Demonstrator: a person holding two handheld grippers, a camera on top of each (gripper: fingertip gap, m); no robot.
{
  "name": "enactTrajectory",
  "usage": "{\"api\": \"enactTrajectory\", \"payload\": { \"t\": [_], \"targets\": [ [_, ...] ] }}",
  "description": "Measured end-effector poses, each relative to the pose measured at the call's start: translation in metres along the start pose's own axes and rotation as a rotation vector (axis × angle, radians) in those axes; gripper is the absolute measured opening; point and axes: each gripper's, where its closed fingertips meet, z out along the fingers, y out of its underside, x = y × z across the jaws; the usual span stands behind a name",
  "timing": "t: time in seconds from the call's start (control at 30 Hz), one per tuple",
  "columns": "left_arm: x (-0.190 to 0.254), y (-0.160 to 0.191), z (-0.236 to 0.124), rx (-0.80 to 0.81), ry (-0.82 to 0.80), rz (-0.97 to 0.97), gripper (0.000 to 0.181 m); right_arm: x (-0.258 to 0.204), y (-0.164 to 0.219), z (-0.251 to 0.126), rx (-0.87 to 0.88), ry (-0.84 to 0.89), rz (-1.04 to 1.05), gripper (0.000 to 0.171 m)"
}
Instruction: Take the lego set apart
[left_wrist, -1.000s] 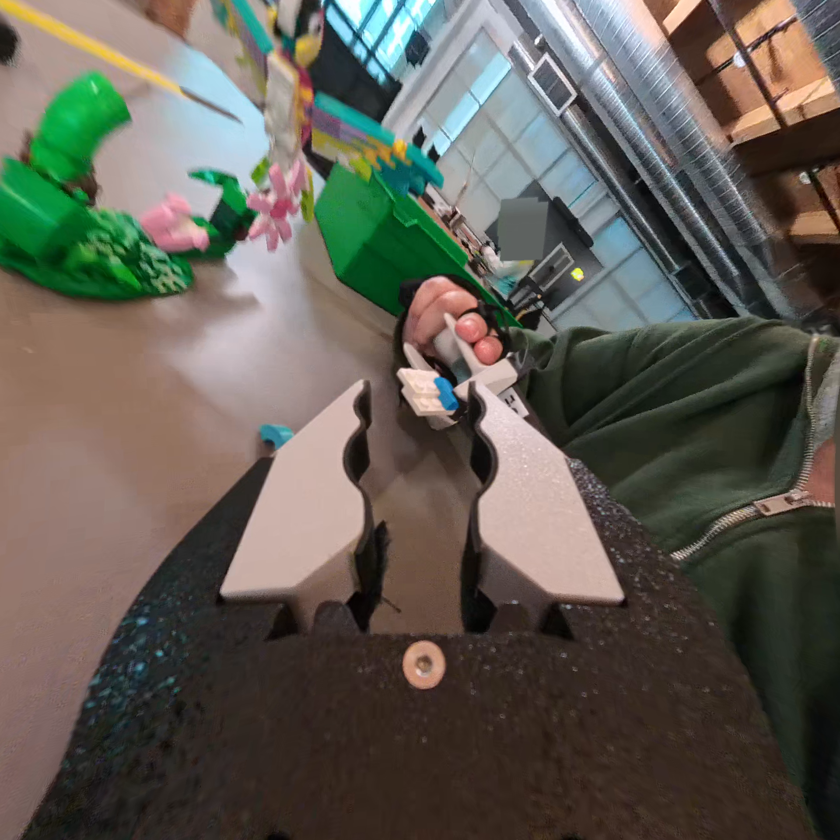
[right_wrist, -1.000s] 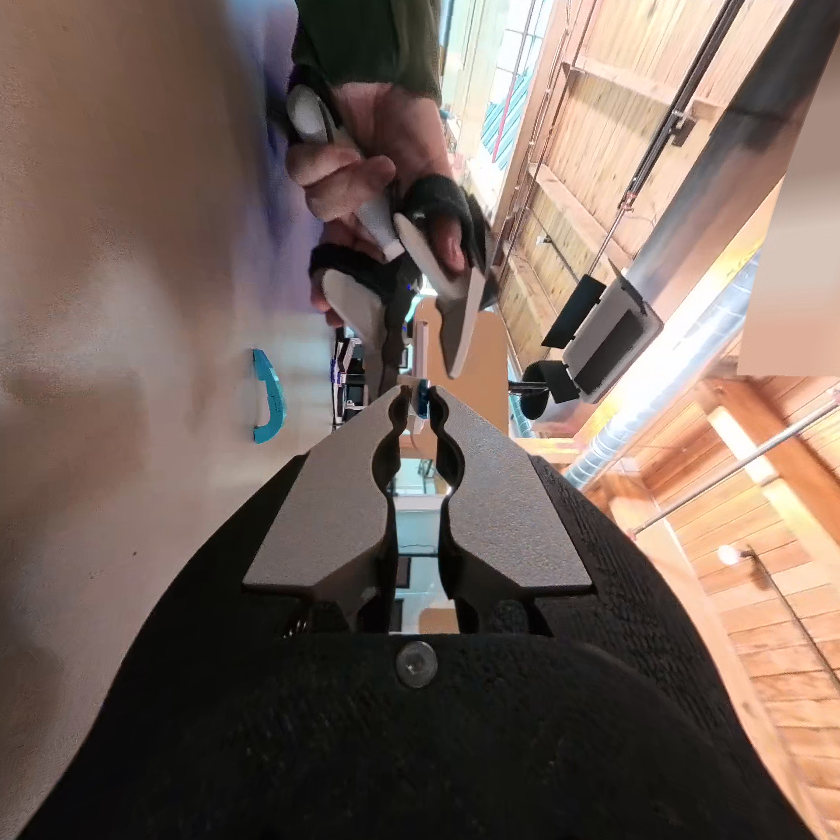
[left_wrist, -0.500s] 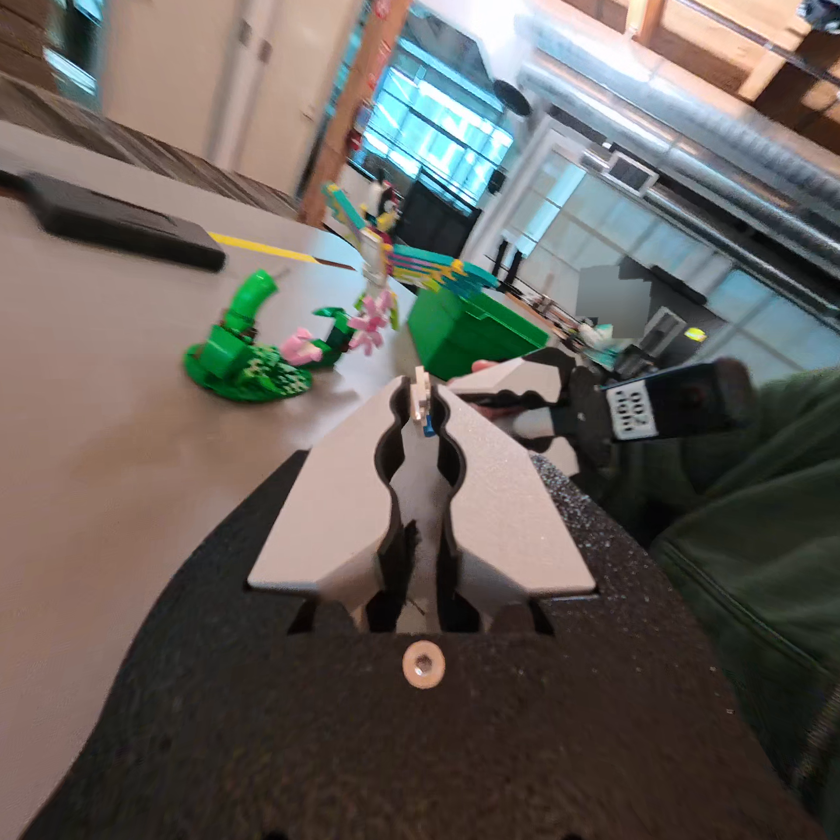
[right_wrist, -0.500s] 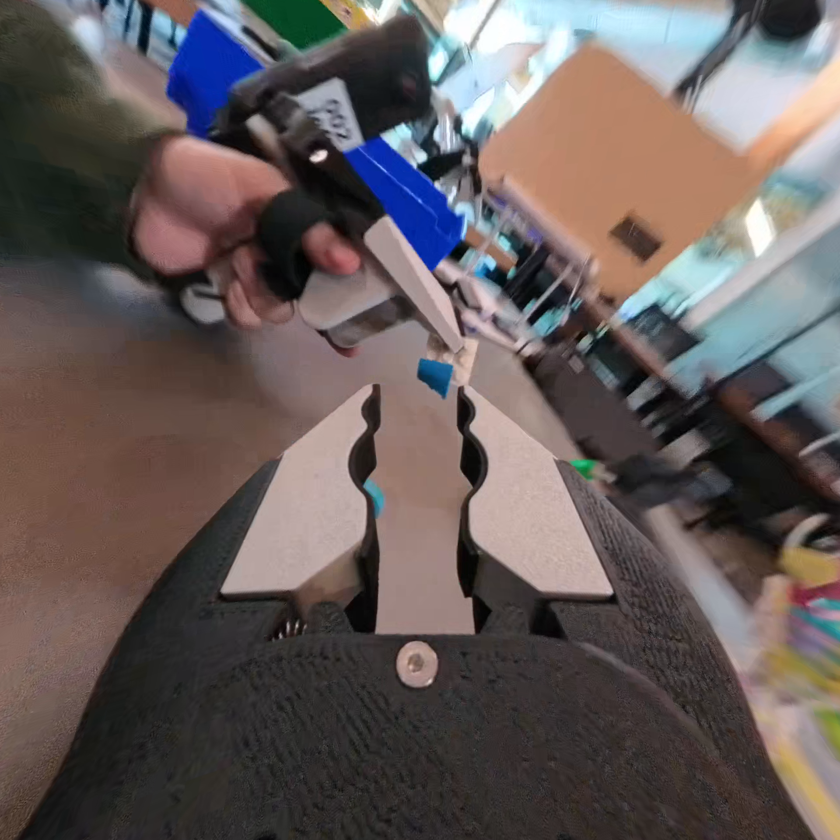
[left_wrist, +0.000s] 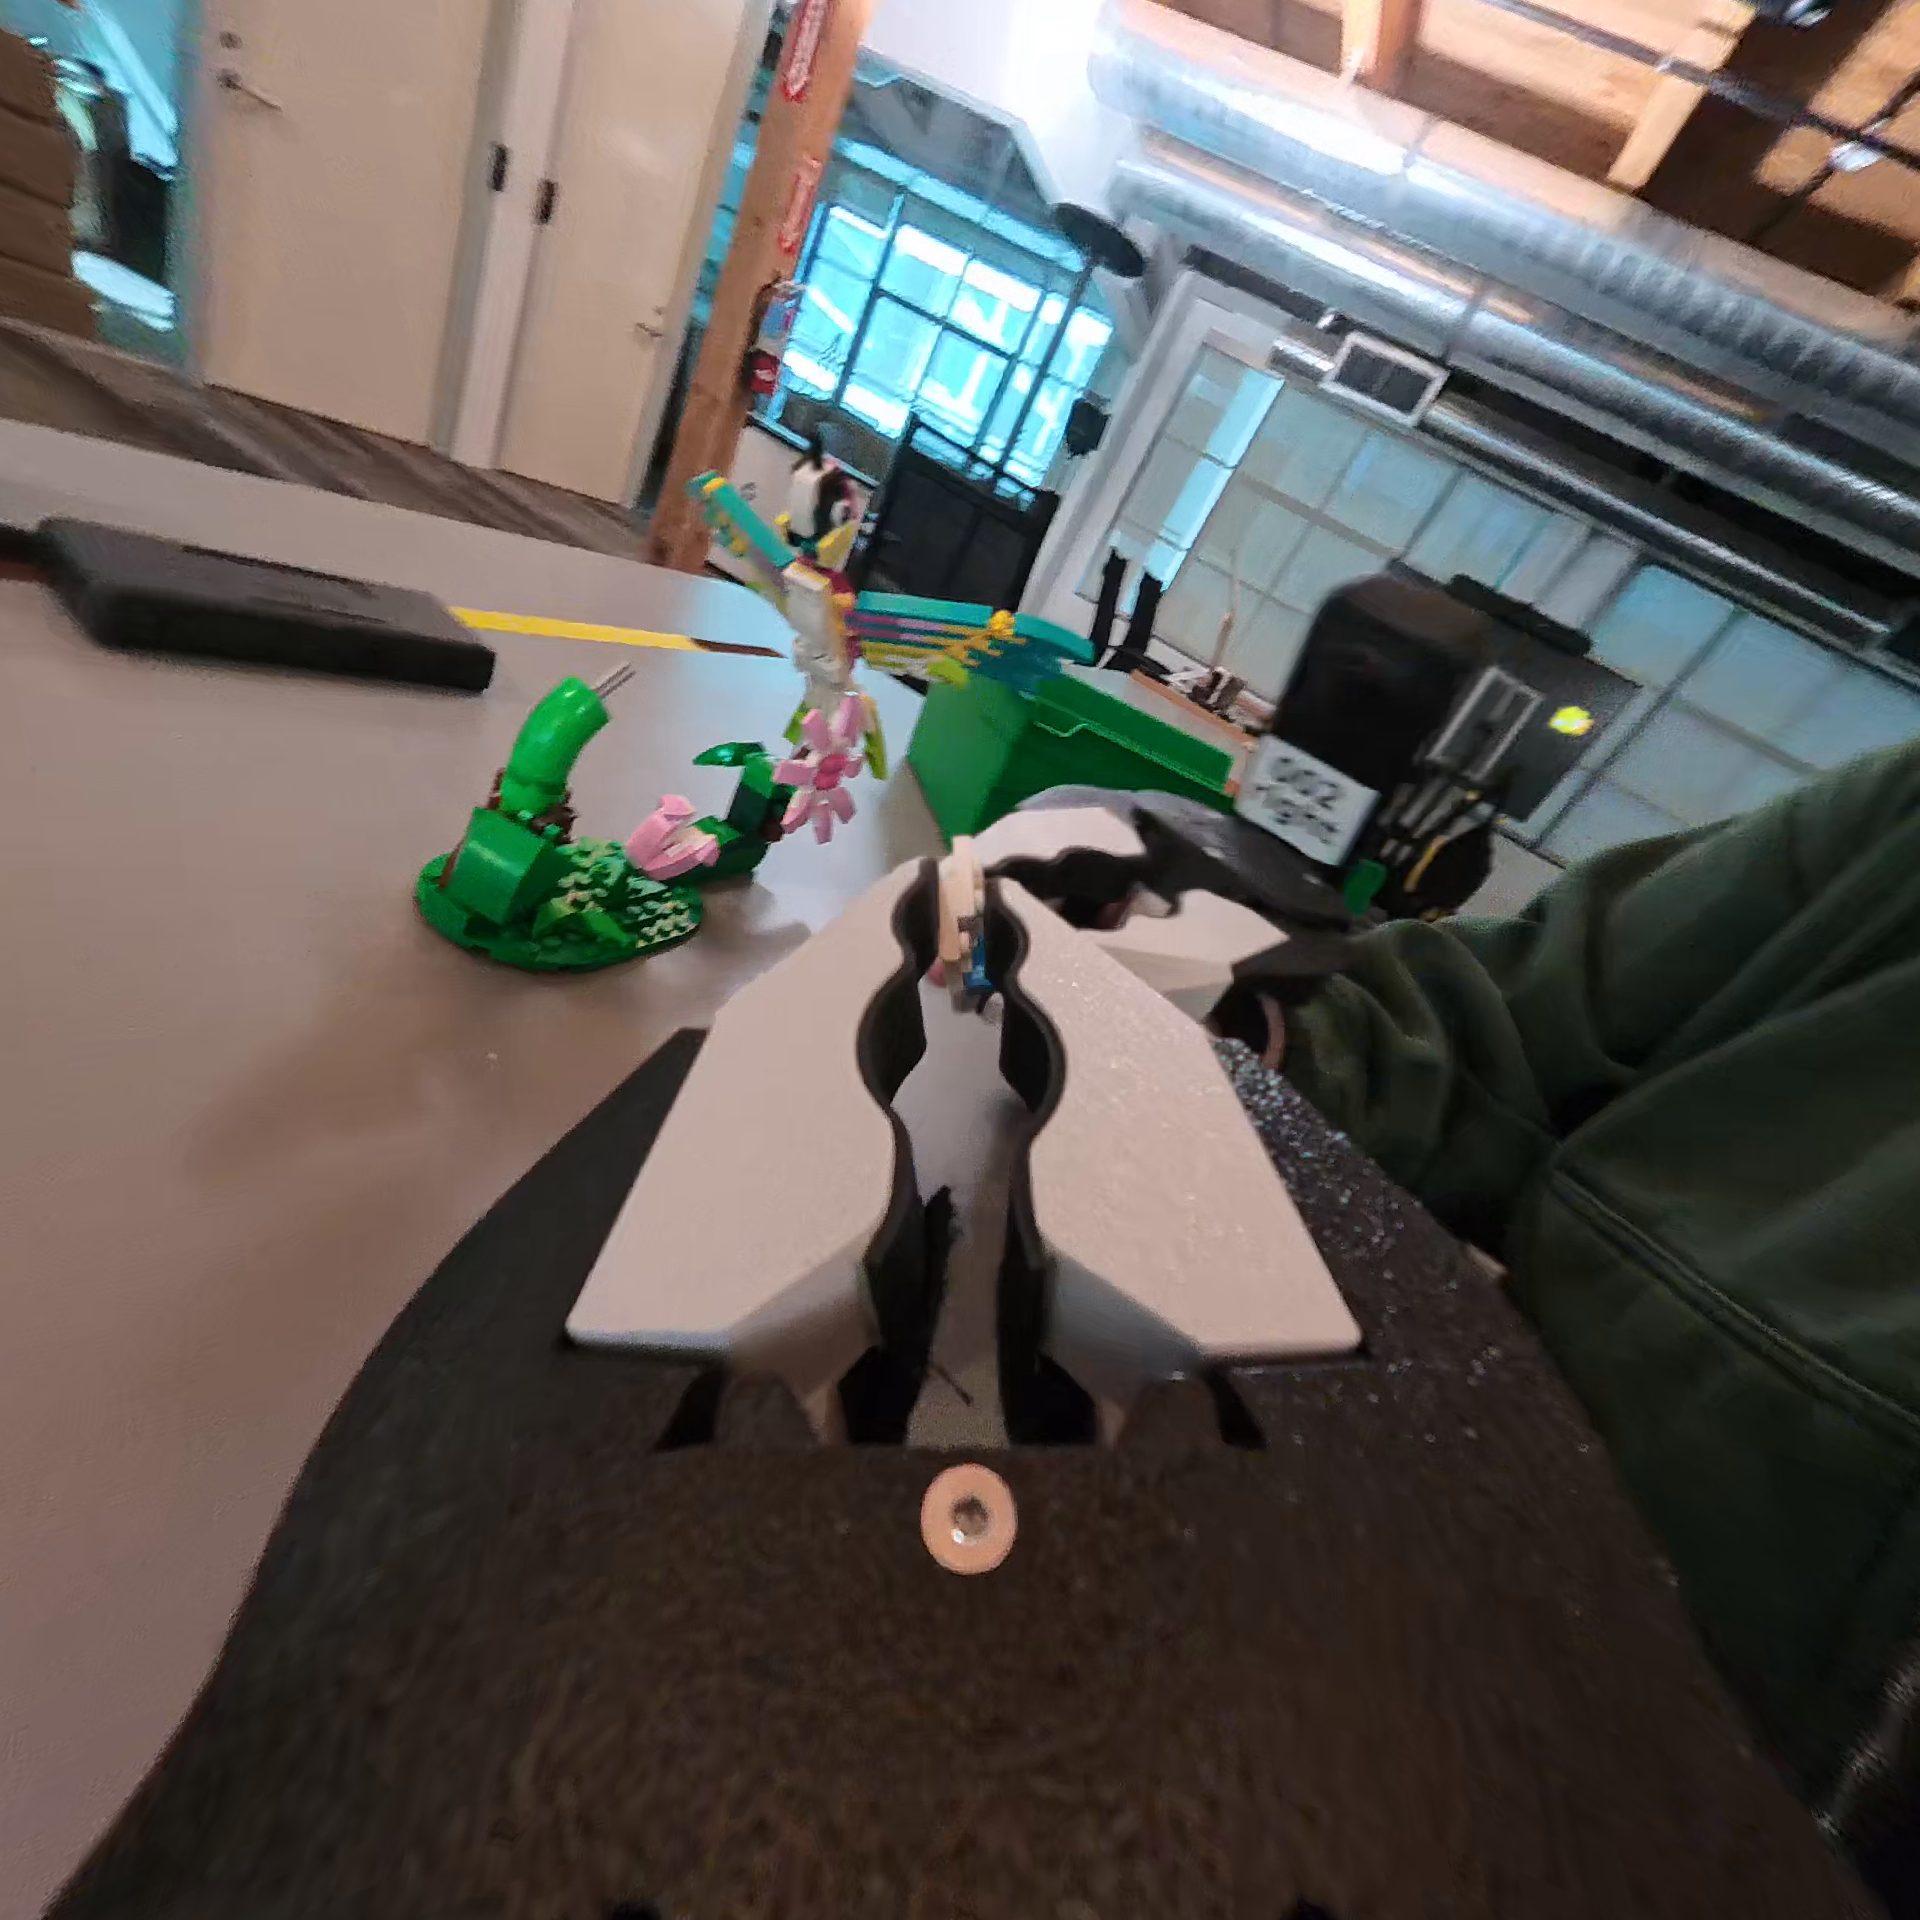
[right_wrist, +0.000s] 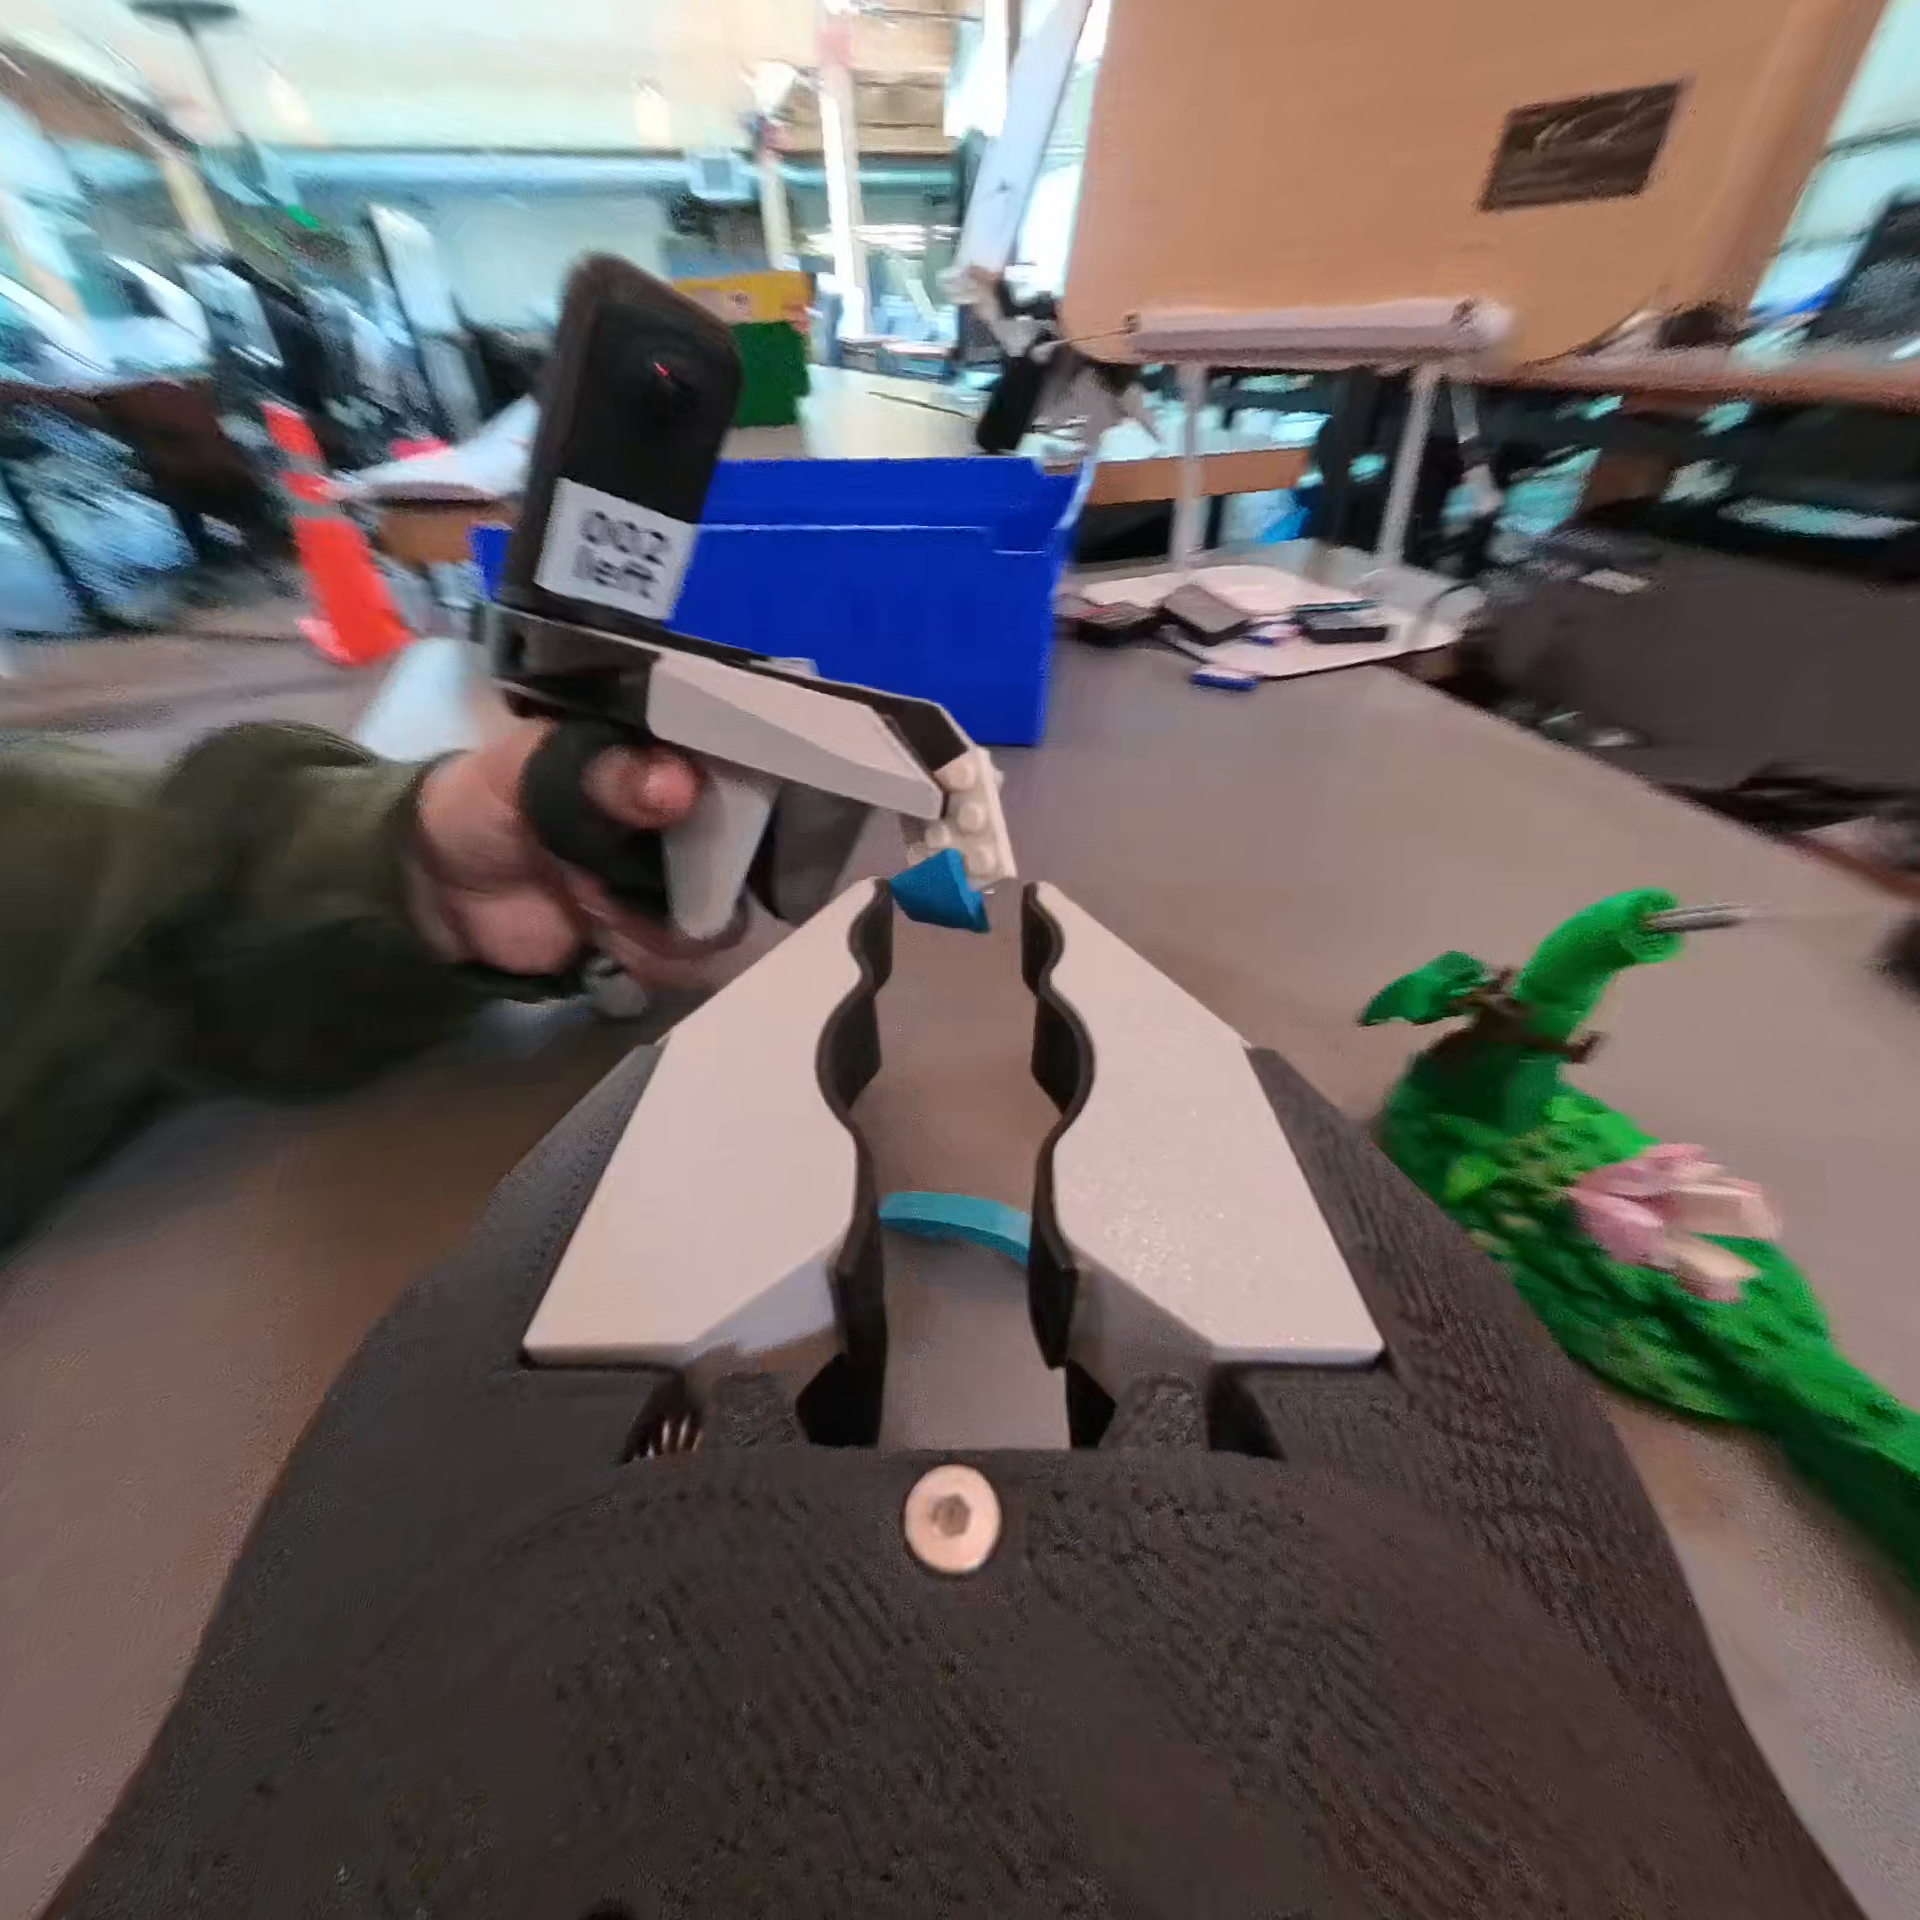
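Observation:
My left gripper (left_wrist: 961, 914) is shut on a small white lego plate (left_wrist: 958, 904) with a blue wedge (right_wrist: 940, 902) under it, held above the table. In the right wrist view it (right_wrist: 961, 805) comes in from the left, held by a hand. My right gripper (right_wrist: 951, 904) is open, its tips on either side of the blue wedge, not clamping it. The lego set stands on the table: a green plant base (left_wrist: 551, 883) with pink flowers and a colourful bird (left_wrist: 831, 623) above it. The base also shows in the right wrist view (right_wrist: 1558, 1122).
A teal curved lego piece (right_wrist: 956, 1216) lies on the grey table (left_wrist: 260, 987) under my right gripper. A green bin (left_wrist: 1039, 748) stands behind the set, a blue bin (right_wrist: 883, 592) farther off, and a flat black object (left_wrist: 260, 613) at the far left.
The white-and-blue piece passed from my right gripper to my left, which shut on it. My right gripper opened, and its tips now sit around the blue wedge.

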Motion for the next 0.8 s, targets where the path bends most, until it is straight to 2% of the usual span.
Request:
{"api": "enactTrajectory", "payload": {
  "t": [0.13,0.33,0.4,0.47,0.5,0.57,0.67,0.8],
  "targets": [
    [0.009,-0.002,-0.001,0.018,0.071,0.021,0.006,-0.011,-0.006,-0.005,0.053,-0.168,0.127,0.014],
    [0.017,0.005,-0.002,-0.029,0.084,0.151,0.007,-0.016,-0.005,-0.013,0.043,-0.220,0.063,0.011],
    [0.015,0.013,-0.001,-0.089,0.042,0.241,0.007,-0.013,0.001,-0.015,-0.016,-0.205,-0.086,0.010],
    [0.009,0.024,0.001,-0.170,-0.065,0.466,0.011,-0.007,0.012,-0.018,-0.101,-0.144,-0.361,0.007],
    [0.008,0.029,0.001,-0.209,-0.099,0.593,0.020,-0.005,0.018,-0.020,-0.144,-0.117,-0.502,0.007],
    [0.008,0.039,0.005,-0.263,-0.134,0.769,0.029,-0.006,0.030,-0.021,-0.201,-0.103,-0.686,0.007],
    [0.002,0.057,0.007,-0.374,-0.154,0.858,0.024,-0.010,0.042,-0.020,-0.243,-0.114,-0.785,0.007],
    [0.001,0.060,0.006,-0.414,-0.149,0.858,0.015,-0.007,0.043,-0.019,-0.230,-0.085,-0.817,0.009]
  ]
}}
